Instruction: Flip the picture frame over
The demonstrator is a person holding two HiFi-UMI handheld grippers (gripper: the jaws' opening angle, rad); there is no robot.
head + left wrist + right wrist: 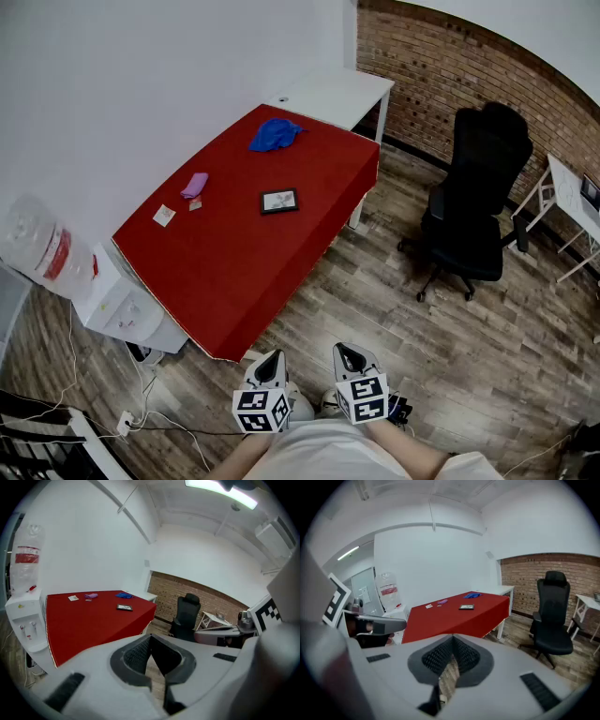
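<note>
Distance is what strikes you first: the picture frame (pixel 279 201) lies flat near the middle of the red table (pixel 234 272), in the upper centre of the head view, while both grippers hang at the bottom edge of that view, well apart from it and over the wooden floor. The left gripper (pixel 272 360) has its jaws pressed together with nothing between them, and the right gripper (pixel 348 355) is closed the same way, also empty. Neither is near the table yet.

The frame is small, dark-rimmed and rectangular, picture side up as far as I can tell. A blue cloth (pixel 275 135) sits beyond it towards the top of the view, and a purple item (pixel 195 185) and a small card (pixel 164 215) lie to its left, all clear of it. A black office chair (pixel 473 225) stands off to the right.

Judging by its looks, the frame should be light and stiff, so it will turn over as one piece without sagging. Its front may be glazed, so I would treat it as fragile and smooth-faced. Because it lies flat on the cloth, there is little to pinch from above; the rim along one side seems the best hold, with one jaw worked under the edge and the other gripper steadying the opposite side.
</note>
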